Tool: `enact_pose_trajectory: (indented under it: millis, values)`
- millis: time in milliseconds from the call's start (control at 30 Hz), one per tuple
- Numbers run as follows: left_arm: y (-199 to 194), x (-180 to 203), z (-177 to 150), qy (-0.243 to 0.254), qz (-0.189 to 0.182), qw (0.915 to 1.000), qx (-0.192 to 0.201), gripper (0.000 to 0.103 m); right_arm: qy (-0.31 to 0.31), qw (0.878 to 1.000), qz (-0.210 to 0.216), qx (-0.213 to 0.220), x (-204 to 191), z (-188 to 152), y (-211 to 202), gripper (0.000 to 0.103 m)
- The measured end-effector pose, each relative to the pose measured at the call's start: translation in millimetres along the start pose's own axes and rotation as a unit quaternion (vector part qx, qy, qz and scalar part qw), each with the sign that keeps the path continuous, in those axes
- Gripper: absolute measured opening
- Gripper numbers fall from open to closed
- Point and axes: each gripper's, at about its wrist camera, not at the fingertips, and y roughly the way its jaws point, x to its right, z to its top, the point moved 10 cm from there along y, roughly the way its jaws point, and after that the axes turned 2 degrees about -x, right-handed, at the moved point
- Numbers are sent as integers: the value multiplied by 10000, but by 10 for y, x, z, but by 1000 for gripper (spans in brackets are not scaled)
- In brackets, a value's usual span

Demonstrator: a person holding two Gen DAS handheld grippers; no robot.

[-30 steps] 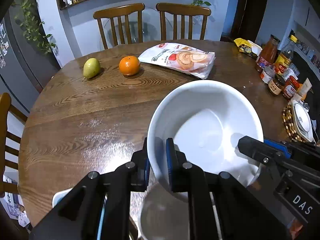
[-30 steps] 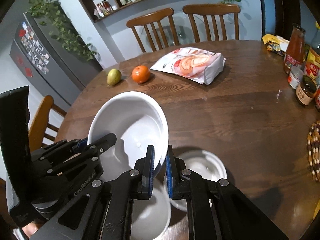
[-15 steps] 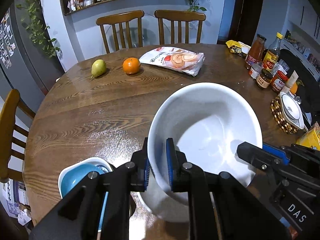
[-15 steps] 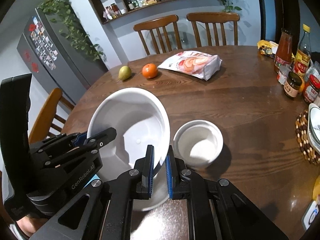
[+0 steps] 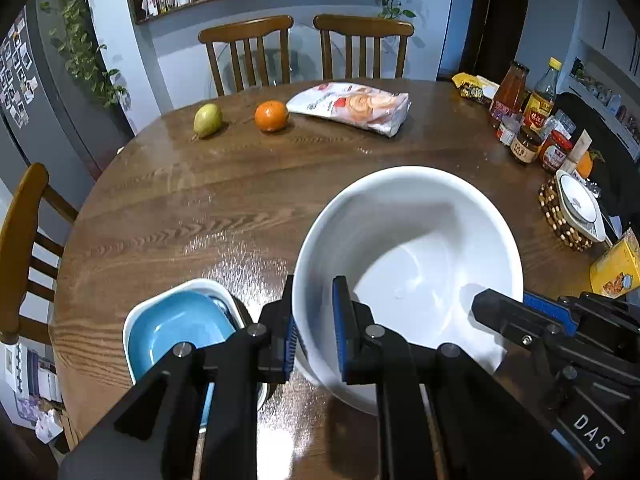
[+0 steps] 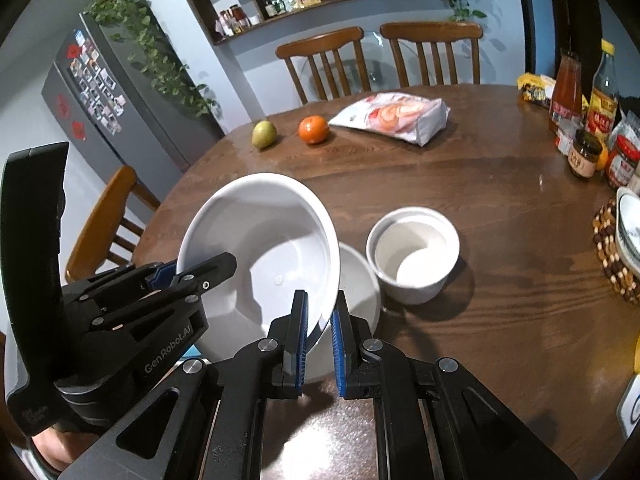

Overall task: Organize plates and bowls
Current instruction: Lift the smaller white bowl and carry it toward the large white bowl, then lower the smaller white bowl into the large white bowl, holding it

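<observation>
Both claws have carried the large white bowl [image 5: 408, 240] higher and back since a second ago; the blue dish [image 5: 180, 328] in its white square dish, hidden then, now shows at the near left desk edge, and the small white bowl [image 6: 414, 254] stands clear to the right.

Left to right, left wrist view: blue dish nested in white square dish, near edge. Left claw [image 5: 314, 330] pinches the big bowl's left rim, one pad outside, one inside. Bowl held off the desk [image 5: 240, 184], tilted. Right claw [image 5: 520, 316] grips the bowl's right rim.

Right wrist view: left claw [image 6: 192, 274] on the bowl's left rim; big bowl [image 6: 260, 248] tilted, above another white dish [image 6: 360, 284] partly hidden under it. Right claw [image 6: 320, 320] pinches the bowl's near right rim between blue pads. Small white bowl just beside that dish, upright on the desk.

Far side: pear [image 5: 208, 119], orange [image 5: 272, 115], snack bag [image 5: 352, 107]. Right edge: jars and bottles [image 5: 528, 120], a plate on a beaded trivet [image 5: 560, 220].
</observation>
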Motion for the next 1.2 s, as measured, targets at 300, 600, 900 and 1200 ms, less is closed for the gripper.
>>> enact_pose_trajectory:
  millis: [300, 600, 900, 1200]
  values:
    - [115, -58, -178, -63, -18, 9997, -230, 12, -8, 9997, -31, -243, -16, -119, 118, 12]
    - [254, -41, -285, -60, -31, 9990, -435, 12, 58, 9992, -88, -384, 35, -200, 211, 12]
    - [362, -5, -295, 12, -8, 9986, -523, 13, 152, 9986, -133, -497, 78, -252, 300, 12]
    - [470, 26, -272, 71, 8, 9982, -602, 14, 172, 9979, -178, -595, 110, -239, 376, 12]
